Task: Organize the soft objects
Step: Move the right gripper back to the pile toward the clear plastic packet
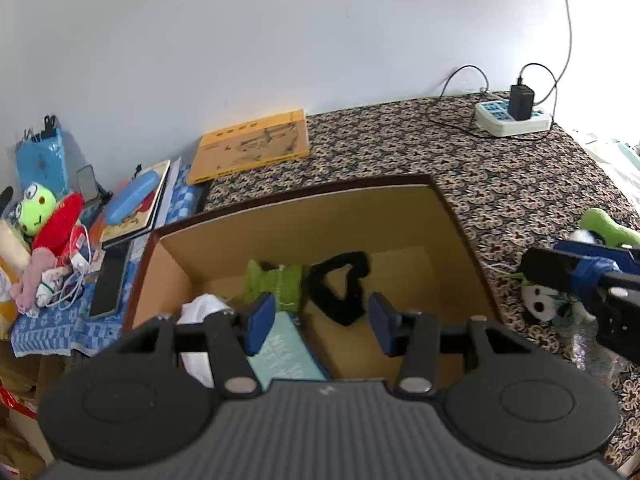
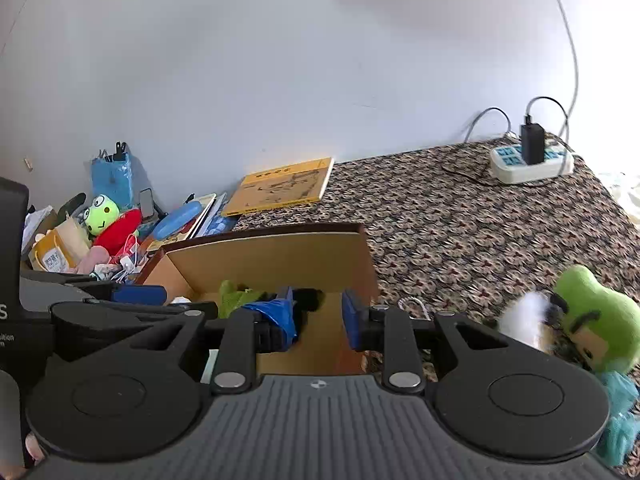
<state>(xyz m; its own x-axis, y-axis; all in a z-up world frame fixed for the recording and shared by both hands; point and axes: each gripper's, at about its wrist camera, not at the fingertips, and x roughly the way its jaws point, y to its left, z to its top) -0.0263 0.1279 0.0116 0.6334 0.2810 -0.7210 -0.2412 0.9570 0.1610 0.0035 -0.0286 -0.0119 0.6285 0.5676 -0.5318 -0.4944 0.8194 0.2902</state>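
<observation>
Soft toys wait near my cardboard box (image 1: 448,216). My left gripper (image 1: 320,322) hangs over the box, jaws apart and empty. My right gripper (image 2: 318,318) is also empty, jaws apart. Inside the box lie a green cloth (image 1: 276,280) and a black band (image 1: 340,284). A green plush (image 2: 592,316) sits right of the box.

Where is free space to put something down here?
Bare cloth lies between the yellow book, the power strip and the box. The box floor right of the black cloth is free. The left heap around the frog toy is crowded.
</observation>
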